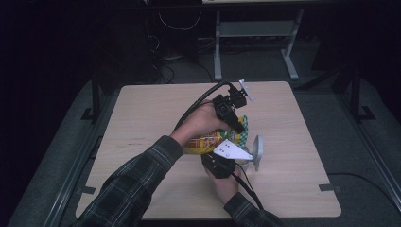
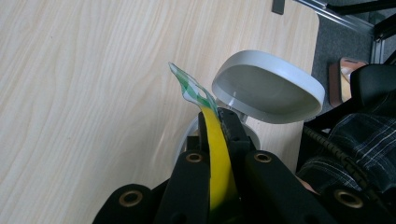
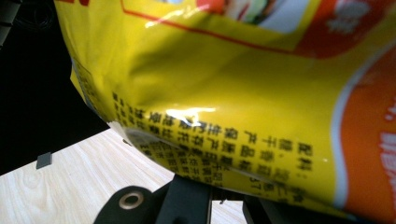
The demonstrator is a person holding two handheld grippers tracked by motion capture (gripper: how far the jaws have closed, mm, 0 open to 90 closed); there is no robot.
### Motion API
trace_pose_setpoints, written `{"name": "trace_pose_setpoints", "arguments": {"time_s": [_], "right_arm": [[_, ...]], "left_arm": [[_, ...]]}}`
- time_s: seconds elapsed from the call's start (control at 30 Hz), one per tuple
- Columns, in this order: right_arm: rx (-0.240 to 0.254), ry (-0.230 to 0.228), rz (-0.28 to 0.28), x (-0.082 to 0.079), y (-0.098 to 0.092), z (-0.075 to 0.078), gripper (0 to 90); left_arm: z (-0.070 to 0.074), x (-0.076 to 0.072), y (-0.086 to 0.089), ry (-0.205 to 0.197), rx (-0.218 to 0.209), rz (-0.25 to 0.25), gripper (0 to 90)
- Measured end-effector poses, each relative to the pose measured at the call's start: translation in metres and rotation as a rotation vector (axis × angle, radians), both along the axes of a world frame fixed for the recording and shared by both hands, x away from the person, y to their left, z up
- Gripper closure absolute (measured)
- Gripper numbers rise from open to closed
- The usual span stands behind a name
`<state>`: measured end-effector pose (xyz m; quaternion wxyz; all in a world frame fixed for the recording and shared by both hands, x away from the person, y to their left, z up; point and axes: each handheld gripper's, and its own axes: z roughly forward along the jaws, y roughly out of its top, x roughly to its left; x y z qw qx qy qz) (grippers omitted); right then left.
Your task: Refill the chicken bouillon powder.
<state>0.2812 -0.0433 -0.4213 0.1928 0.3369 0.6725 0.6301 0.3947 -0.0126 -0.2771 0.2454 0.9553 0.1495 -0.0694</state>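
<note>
- Currently gripping yellow snack bag at both ends: left gripper jaws clamped on its sealed edge, right gripper jaws clamped below.
- Held above counter, beside open grey bin.
- Pull apart evenly, avoiding spills.

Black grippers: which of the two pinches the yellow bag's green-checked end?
The left gripper: its jaws clamp the yellow plastic bag by its green-checked sealed end, while the right gripper holds its text-printed edge.
</note>
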Motion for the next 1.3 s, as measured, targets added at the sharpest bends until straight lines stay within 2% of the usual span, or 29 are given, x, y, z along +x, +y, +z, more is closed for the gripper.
{"name": "trace_pose_setpoints", "arguments": {"time_s": [1.3], "right_arm": [[0.003, 0.001, 0.003, 0.0002, 0.0002, 0.0000, 90.0]], "left_arm": [[-0.0005, 0.0007, -0.0011, 0.003, 0.009, 0.002, 90.0]]}}
